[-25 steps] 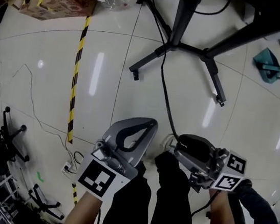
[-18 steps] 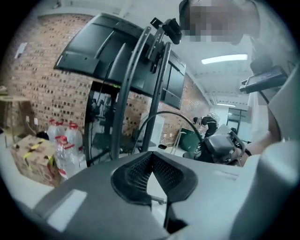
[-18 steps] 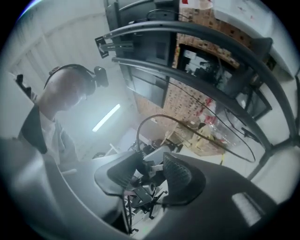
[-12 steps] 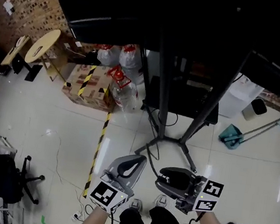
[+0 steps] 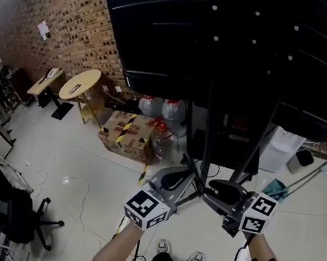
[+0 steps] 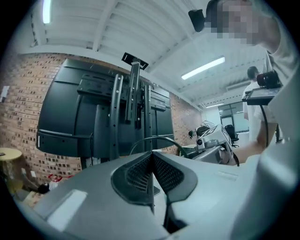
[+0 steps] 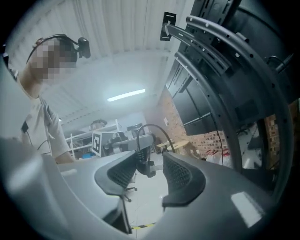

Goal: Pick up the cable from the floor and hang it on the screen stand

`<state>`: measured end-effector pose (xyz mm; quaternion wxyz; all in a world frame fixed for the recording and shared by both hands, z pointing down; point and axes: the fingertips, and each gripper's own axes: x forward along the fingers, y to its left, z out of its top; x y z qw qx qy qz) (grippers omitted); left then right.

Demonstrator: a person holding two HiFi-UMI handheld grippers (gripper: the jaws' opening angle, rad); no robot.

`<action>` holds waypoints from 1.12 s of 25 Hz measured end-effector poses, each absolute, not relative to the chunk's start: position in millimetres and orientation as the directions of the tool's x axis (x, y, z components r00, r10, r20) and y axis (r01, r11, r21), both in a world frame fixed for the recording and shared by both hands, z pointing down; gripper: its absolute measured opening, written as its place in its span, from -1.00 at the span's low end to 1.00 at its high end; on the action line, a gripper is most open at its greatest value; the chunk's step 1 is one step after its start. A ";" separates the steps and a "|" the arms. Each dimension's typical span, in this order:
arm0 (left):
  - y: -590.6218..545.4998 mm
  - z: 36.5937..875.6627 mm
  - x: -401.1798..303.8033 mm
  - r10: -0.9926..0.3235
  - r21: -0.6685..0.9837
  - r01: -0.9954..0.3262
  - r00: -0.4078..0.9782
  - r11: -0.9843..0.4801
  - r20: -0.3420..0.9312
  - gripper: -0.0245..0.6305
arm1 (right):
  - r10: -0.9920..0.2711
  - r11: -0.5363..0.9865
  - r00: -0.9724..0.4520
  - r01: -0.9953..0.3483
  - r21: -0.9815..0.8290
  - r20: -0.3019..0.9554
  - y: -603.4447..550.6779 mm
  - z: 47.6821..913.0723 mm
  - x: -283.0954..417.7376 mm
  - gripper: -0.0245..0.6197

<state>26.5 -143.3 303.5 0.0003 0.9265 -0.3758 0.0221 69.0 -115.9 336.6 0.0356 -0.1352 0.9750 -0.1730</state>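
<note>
A big black screen (image 5: 224, 39) on a dark stand (image 5: 210, 133) fills the upper head view, and its back rails (image 7: 220, 61) rise close on the right in the right gripper view. A thin dark cable (image 7: 157, 129) arcs above my right gripper (image 7: 150, 157), its dark plug (image 7: 145, 165) sitting between the part-spread pads against the left one. Seen from the left gripper view, the cable (image 6: 157, 138) curves from behind my left gripper (image 6: 152, 157) across to the right gripper (image 6: 211, 145). The left pads meet; whether they nip the cable is hidden. Both grippers (image 5: 190, 174) (image 5: 211, 188) hang before the stand.
A taped cardboard box (image 5: 126, 132) and water bottles (image 5: 160, 108) sit at the stand's foot by the brick wall. A round table (image 5: 80, 84) stands at the left and an office chair (image 5: 25, 213) at the lower left. A white bin (image 5: 281, 152) and a teal dustpan (image 5: 275, 188) are on the right.
The head view has swung up from the floor to the screen. Both grippers have risen from near the floor, where the cable ran to the right gripper, to the stand's poles.
</note>
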 end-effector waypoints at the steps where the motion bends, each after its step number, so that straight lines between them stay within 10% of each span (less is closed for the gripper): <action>1: -144.4 294.9 22.7 -0.690 -0.018 -0.690 0.723 -0.723 0.026 -0.86 | -0.285 0.902 -0.958 -0.259 -0.345 -0.025 -118.3 331.5 63.8 -0.36; 28: -324.5 88.1 -57.2 -0.592 -0.284 -0.611 0.790 -0.739 -0.158 -0.86 | -0.484 0.862 -0.872 -0.489 -0.131 0.067 -307.8 105.3 -39.6 -0.35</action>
